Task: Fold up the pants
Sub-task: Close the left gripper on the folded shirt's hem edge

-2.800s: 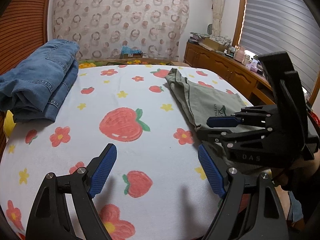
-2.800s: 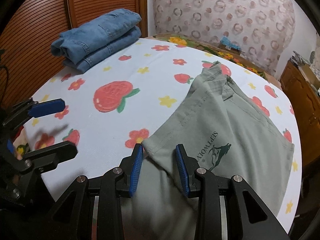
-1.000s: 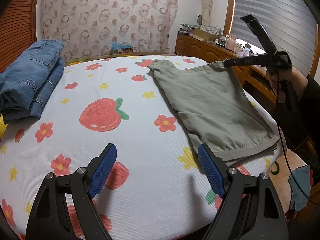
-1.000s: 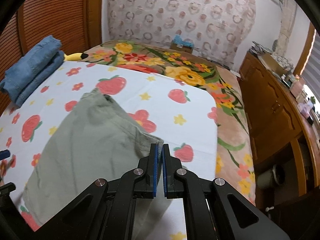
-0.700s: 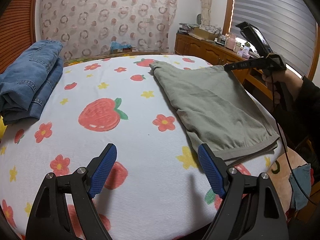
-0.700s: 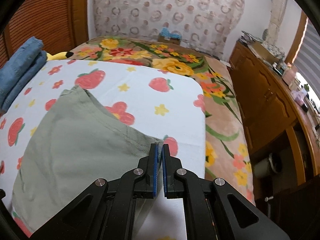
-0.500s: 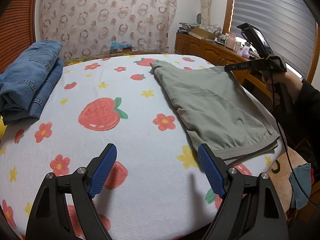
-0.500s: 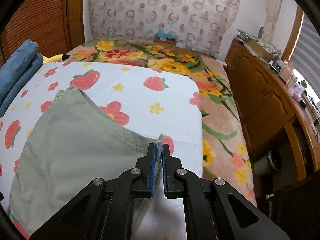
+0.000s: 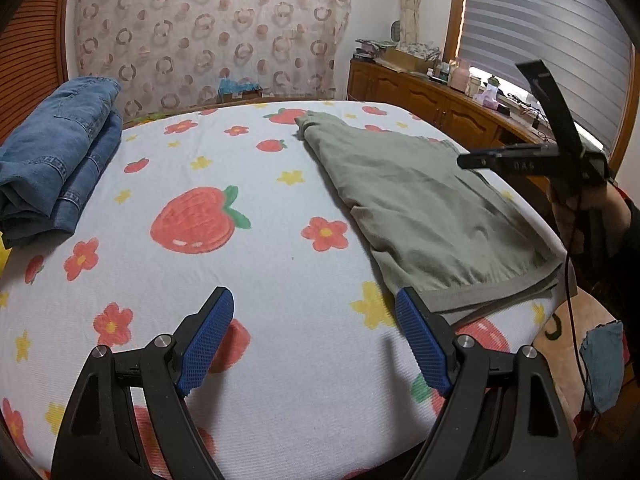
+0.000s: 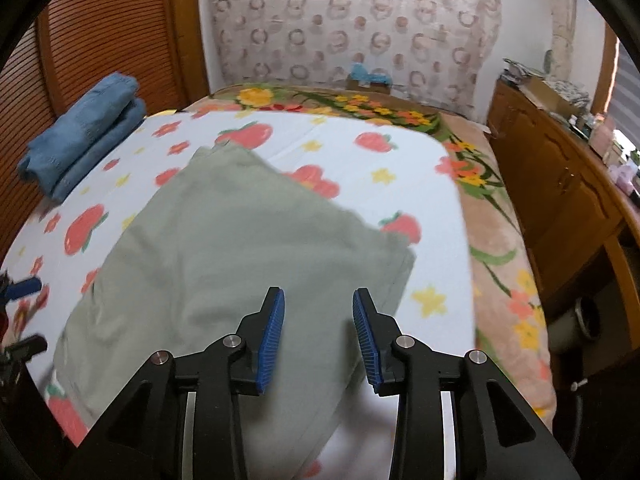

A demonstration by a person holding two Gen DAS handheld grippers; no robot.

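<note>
Grey-green pants [image 9: 424,204] lie folded flat on the right side of the strawberry-print sheet [image 9: 240,280]; they also show in the right wrist view [image 10: 240,256]. My left gripper [image 9: 316,344] is open and empty, low over the sheet's near edge, left of the pants' hem. My right gripper [image 10: 318,334] is open and empty, just above the pants' near right part. From the left wrist view the right gripper [image 9: 464,160] hovers over the pants' right edge.
Folded blue jeans [image 9: 56,160] lie at the sheet's far left, also in the right wrist view [image 10: 84,132]. A floral blanket [image 10: 500,240] lies under the sheet. A wooden cabinet [image 10: 560,184] runs along the right. A slatted wooden panel [image 10: 100,32] stands at the left.
My right gripper has opened and let go of the pants' corner, which has dropped flat onto the sheet. My left gripper has stayed put.
</note>
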